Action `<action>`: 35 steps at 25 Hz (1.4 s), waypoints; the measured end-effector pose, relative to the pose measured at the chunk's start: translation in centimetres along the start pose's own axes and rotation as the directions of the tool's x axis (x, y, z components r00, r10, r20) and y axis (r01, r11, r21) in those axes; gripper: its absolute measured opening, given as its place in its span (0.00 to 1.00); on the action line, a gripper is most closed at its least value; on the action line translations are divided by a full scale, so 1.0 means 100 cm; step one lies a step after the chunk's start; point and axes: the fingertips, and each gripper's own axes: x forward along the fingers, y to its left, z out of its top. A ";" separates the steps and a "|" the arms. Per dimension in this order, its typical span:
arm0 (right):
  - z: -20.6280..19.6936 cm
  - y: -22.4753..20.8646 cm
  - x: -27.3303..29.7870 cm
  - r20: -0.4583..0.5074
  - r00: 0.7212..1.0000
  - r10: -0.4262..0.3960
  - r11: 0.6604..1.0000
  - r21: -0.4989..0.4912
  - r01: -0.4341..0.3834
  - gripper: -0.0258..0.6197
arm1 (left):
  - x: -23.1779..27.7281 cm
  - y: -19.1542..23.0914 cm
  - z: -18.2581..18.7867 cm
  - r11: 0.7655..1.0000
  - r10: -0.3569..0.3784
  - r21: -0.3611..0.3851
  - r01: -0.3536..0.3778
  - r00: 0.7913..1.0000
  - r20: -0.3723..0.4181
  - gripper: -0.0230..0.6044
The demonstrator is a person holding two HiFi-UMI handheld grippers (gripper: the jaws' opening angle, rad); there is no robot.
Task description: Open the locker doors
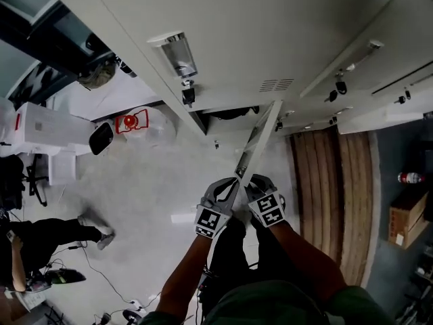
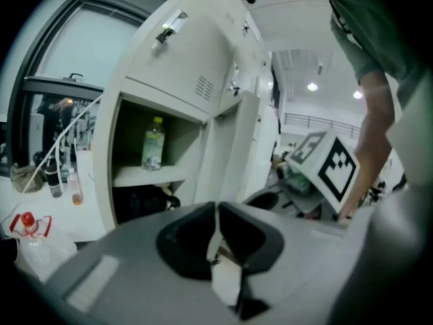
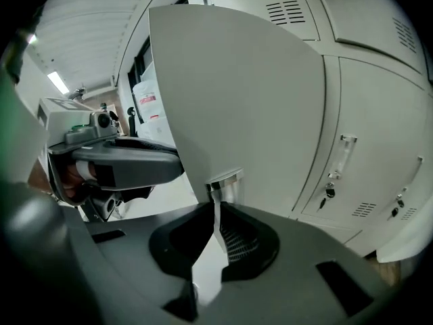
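locker door [image 3: 237, 93] (flat pale metal, ajar) pinched edgewise by right claw [image 3: 215, 212]; left claw [image 2: 216, 214] closed.

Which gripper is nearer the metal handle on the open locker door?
Right. The right gripper sits right at the handle; the left gripper is beyond the door, on its other side.

Shelf [image 2: 145, 175] in open locker [image 2: 183, 66], w/ one green-label bottle [image 2: 153, 143] upright on it. Pale floor [image 1: 155, 195] below; a seated person's shoe [image 1: 104, 238] rests on it at L.
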 end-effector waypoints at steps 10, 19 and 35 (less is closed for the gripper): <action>-0.004 -0.029 -0.051 -0.001 0.995 -0.098 0.994 0.044 0.098 0.06 | 0.022 -0.048 -0.004 0.994 -0.106 -0.005 0.106 0.991 -0.083 0.05; -0.016 -0.059 -0.085 0.002 0.998 -0.069 0.996 0.056 0.069 0.06 | 0.050 -0.087 -0.003 0.997 -0.082 -0.010 0.082 0.991 -0.101 0.05; -0.004 -0.077 -0.135 0.052 0.960 0.275 0.957 -0.113 -0.268 0.06 | 0.075 -0.129 0.008 0.958 0.227 -0.157 -0.239 0.970 -0.092 0.05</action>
